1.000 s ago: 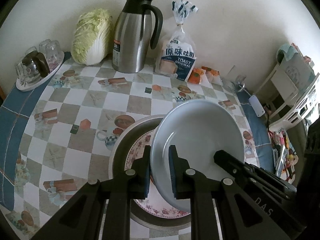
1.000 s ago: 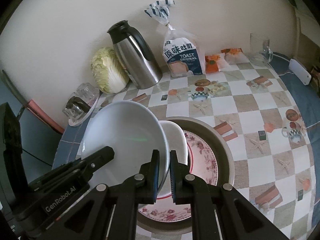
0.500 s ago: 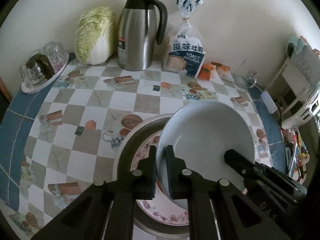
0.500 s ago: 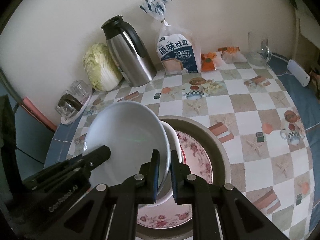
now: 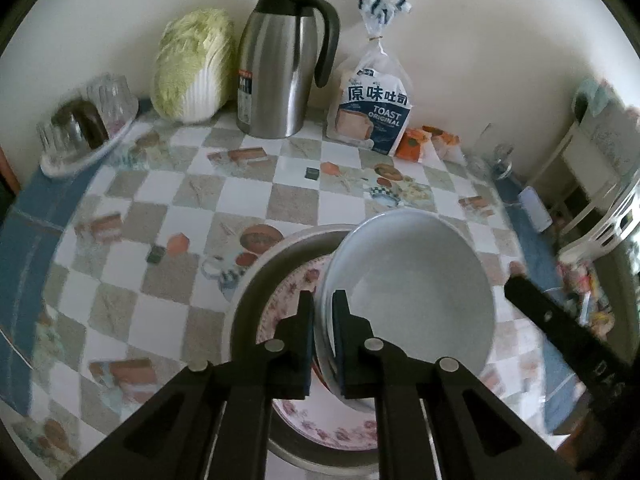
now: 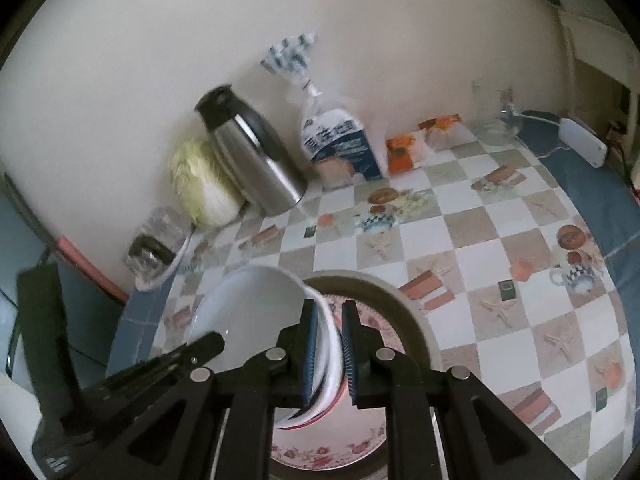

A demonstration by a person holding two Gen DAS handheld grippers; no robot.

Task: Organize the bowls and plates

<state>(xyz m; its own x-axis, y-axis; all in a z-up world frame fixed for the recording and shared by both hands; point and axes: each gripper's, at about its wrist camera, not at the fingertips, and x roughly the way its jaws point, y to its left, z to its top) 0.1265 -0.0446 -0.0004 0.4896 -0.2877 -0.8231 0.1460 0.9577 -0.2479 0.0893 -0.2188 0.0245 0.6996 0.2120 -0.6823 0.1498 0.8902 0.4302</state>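
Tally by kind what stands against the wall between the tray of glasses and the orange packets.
Cabbage: 1
Steel jug: 1
Bag of bread: 1
Total: 3

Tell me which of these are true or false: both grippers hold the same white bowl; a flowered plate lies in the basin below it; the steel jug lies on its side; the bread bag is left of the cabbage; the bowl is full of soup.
1. Both grippers hold one white bowl. True: the left gripper and right gripper each pinch the rim of the white bowl.
2. A flowered plate lies in the basin. True: the flowered plate sits inside the grey basin.
3. The steel jug lies on its side. False: the steel jug stands upright.
4. The bread bag is left of the cabbage. False: the bread bag is right of the jug, the cabbage left of it.
5. The bowl is full of soup. False: it is empty.
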